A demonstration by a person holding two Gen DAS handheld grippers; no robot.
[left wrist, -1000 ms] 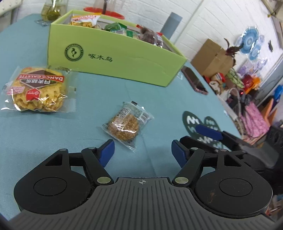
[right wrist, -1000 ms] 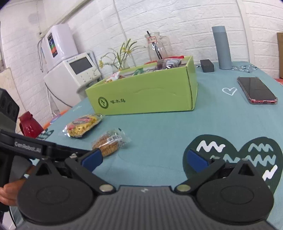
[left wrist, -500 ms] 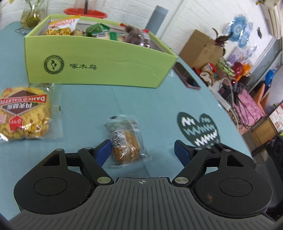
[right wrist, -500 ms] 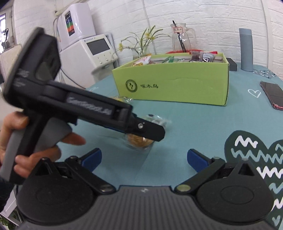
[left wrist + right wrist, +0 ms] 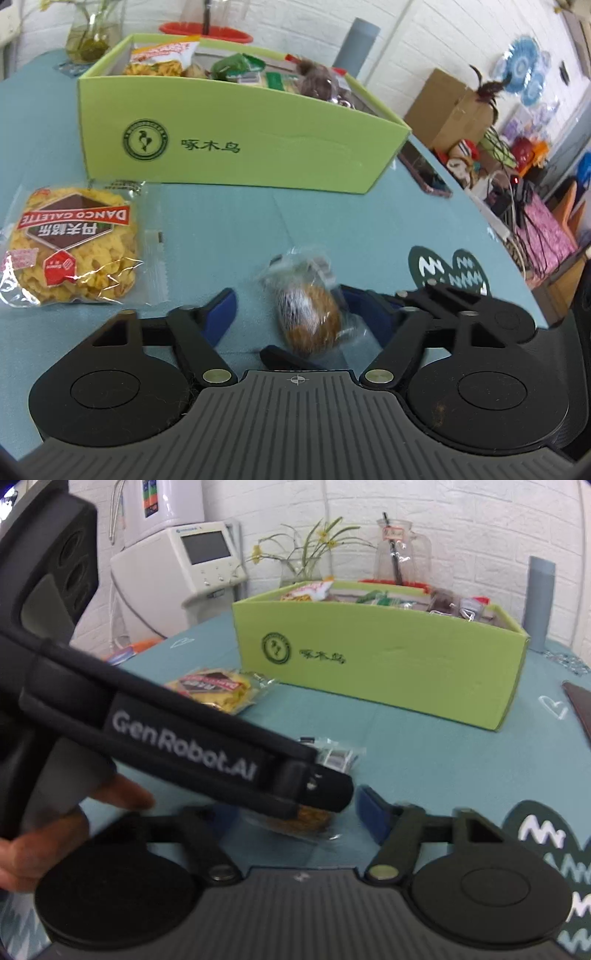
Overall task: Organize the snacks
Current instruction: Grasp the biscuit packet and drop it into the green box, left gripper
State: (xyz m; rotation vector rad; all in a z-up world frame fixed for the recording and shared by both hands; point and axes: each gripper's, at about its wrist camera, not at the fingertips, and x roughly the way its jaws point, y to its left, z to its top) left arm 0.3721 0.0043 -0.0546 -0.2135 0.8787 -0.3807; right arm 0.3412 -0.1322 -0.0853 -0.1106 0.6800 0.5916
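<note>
A small clear packet with a brown cookie (image 5: 308,314) lies on the teal tablecloth. It sits between the blue pads of my left gripper (image 5: 288,297), whose jaws are closing; the right pad is at the wrapper, the left pad stands apart. My right gripper (image 5: 291,806) also straddles the cookie packet (image 5: 295,821) and its jaws are closing; its right pad is just beside the wrapper, its left pad is hidden by the left gripper's finger (image 5: 325,790). A yellow galette packet (image 5: 74,251) lies to the left. Behind stands the green snack box (image 5: 240,147), open-topped with several packets inside.
A phone (image 5: 424,173) lies right of the box and a grey bottle (image 5: 358,44) stands behind it. A glass vase (image 5: 92,37), a pitcher (image 5: 399,554) and a white appliance (image 5: 192,565) stand at the back. A hand (image 5: 55,830) holds the left gripper. Clutter lies beyond the table's right edge.
Both grippers have closed in around the cookie packet and their jaws have narrowed. The packet has turned and now lies nearer the left gripper's right pad.
</note>
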